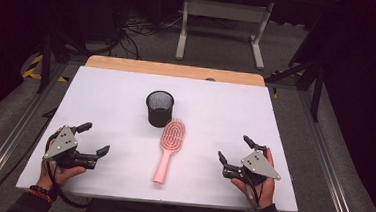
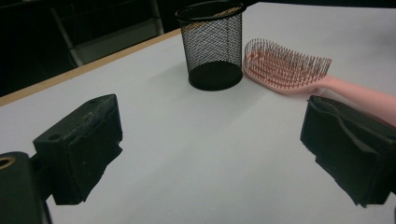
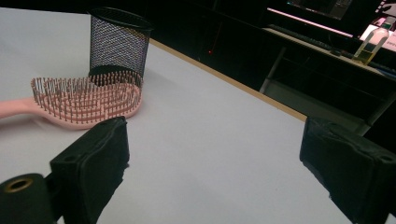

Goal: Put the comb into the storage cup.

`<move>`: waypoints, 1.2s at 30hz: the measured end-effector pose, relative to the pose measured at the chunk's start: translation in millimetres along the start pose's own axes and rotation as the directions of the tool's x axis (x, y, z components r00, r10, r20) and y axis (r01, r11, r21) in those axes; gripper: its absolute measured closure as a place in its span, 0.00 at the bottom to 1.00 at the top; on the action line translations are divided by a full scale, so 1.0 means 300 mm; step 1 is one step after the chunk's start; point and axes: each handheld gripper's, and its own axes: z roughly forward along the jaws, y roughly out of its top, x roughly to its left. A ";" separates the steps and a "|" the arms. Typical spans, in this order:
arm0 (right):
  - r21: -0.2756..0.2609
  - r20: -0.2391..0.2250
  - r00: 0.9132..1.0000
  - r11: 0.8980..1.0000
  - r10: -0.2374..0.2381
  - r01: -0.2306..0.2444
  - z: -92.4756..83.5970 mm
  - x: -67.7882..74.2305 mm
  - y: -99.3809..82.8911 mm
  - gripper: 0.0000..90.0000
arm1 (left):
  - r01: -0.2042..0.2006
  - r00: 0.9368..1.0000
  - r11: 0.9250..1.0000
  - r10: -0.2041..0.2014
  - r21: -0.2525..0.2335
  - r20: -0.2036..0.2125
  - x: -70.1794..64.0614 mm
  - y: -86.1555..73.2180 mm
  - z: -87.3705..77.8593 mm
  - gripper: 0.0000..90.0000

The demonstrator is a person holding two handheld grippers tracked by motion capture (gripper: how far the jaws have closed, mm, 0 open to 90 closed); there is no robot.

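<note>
Two grippers, left gripper (image 1: 95, 138) and right gripper (image 1: 233, 148), rest spread wide flanking the unlabelled pink hairbrush (image 1: 169, 147) beside the mesh cup (image 1: 159, 108).

- The white table (image 1: 126, 96) is evenly lit from above in the high view, while the room around it falls off into near black.
- Shadows on the table are soft and short: a faint one beside the mesh cup (image 1: 159, 108) and a thin one along the pink brush (image 1: 169, 148).
- No hard glare on the tabletop; it reads a flat, slightly bluish white.
- All three pictures are soft and grainy, with blocky compression at the edges of things.
- In both gripper views the near black jaws are dark, with little surface detail, and the brush bristles (image 2: 285, 65) stay fairly crisp.
- In the right gripper view, a bright bottle (image 3: 371, 44) glows in the dim background.
</note>
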 end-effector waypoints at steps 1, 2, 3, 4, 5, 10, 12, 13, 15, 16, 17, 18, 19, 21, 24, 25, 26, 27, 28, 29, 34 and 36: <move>0.003 -0.002 1.000 1.000 0.000 0.000 0.001 -0.001 -0.001 0.10 | 0.002 1.000 1.000 -0.002 0.007 0.001 -0.001 0.001 0.002 0.07; 0.002 0.000 1.000 1.000 0.001 -0.001 0.001 -0.002 -0.002 0.10 | 0.001 1.000 1.000 -0.001 0.005 0.002 -0.002 0.001 0.003 0.07; 0.002 0.002 1.000 1.000 0.003 -0.003 0.000 -0.003 -0.002 0.10 | 0.001 1.000 1.000 -0.002 0.005 0.007 -0.003 0.000 0.004 0.07; 0.002 0.002 1.000 1.000 0.003 -0.003 0.000 -0.003 -0.002 0.10 | 0.001 1.000 1.000 -0.002 0.005 0.007 -0.003 0.000 0.004 0.07; 0.001 0.004 1.000 1.000 0.006 -0.006 -0.001 -0.005 -0.001 0.10 | -0.005 1.000 1.000 0.005 0.011 0.007 -0.004 0.001 0.005 0.07; 0.009 0.009 1.000 1.000 0.009 -0.009 0.001 -0.003 -0.001 0.10 | 0.001 1.000 1.000 -0.001 0.018 0.020 -0.004 0.000 0.011 0.07; 0.009 0.011 1.000 1.000 0.008 -0.008 0.002 -0.003 0.000 0.10 | 0.002 1.000 1.000 -0.003 0.027 0.024 -0.007 -0.003 0.013 0.07; 0.009 0.013 1.000 1.000 0.007 -0.007 0.004 -0.002 0.000 0.10 | 0.000 1.000 0.999 0.000 0.034 0.025 -0.009 -0.004 0.013 0.07; 0.010 0.010 1.000 1.000 0.003 -0.004 0.008 -0.001 0.002 0.10 | -0.010 1.000 0.999 0.009 0.045 0.023 -0.014 -0.003 0.011 0.07; 0.010 0.011 1.000 1.000 -0.002 0.002 0.010 0.001 0.002 0.10 | -0.014 1.000 0.999 0.013 0.048 0.021 -0.016 -0.002 0.011 0.07; 0.012 0.008 1.000 1.000 -0.003 0.003 0.012 0.003 0.002 0.10 | -0.014 1.000 0.999 0.013 0.049 0.021 -0.016 -0.001 0.010 0.07; 0.012 0.005 1.000 1.000 -0.003 0.003 0.014 0.003 0.002 0.10 | -0.014 1.000 0.999 0.013 0.049 0.021 -0.016 -0.001 0.010 0.07; 0.015 0.002 1.000 1.000 -0.007 0.007 0.018 0.005 0.001 0.10 | -0.009 1.000 0.999 0.008 0.051 0.018 -0.018 0.000 0.008 0.07; 0.019 -0.002 1.000 1.000 -0.009 0.009 0.021 0.006 0.001 0.10 | -0.009 1.000 0.999 0.008 0.051 0.021 -0.019 -0.001 0.008 0.07; 0.018 0.000 1.000 1.000 -0.010 0.010 0.023 0.005 0.001 0.10 | -0.009 1.000 0.998 0.008 0.062 0.026 -0.020 -0.002 0.009 0.07; 0.018 0.001 1.000 1.000 -0.007 0.007 0.024 0.004 0.001 0.10 | -0.010 1.000 0.998 0.008 0.066 0.023 -0.021 -0.001 0.011 0.07; 0.020 0.002 1.000 1.000 -0.006 0.006 0.024 0.004 0.001 0.10 | -0.012 1.000 0.998 0.011 0.068 0.017 -0.023 -0.001 0.014 0.07; 0.022 0.004 1.000 1.000 -0.009 0.009 0.023 0.004 0.001 0.10 | -0.018 1.000 0.997 0.017 0.074 0.014 -0.025 0.000 0.014 0.08; 0.022 0.004 1.000 1.000 -0.011 0.011 0.022 0.005 0.001 0.10 | -0.022 1.000 0.997 0.021 0.077 0.018 -0.029 0.001 0.015 0.08; 0.022 0.004 1.000 1.000 -0.013 0.012 0.022 0.005 0.002 0.10 | -0.027 0.999 0.997 0.026 0.078 0.019 -0.032 0.002 0.016 0.09; 0.030 0.018 1.000 0.999 -0.010 0.010 0.025 0.004 -0.001 0.11 | -0.020 0.999 0.995 0.017 0.096 0.031 -0.047 0.012 0.029 0.09; 0.035 0.015 1.000 0.999 -0.007 0.007 0.027 0.002 -0.003 0.11 | -0.014 0.999 0.994 0.010 0.108 0.034 -0.052 0.015 0.038 0.09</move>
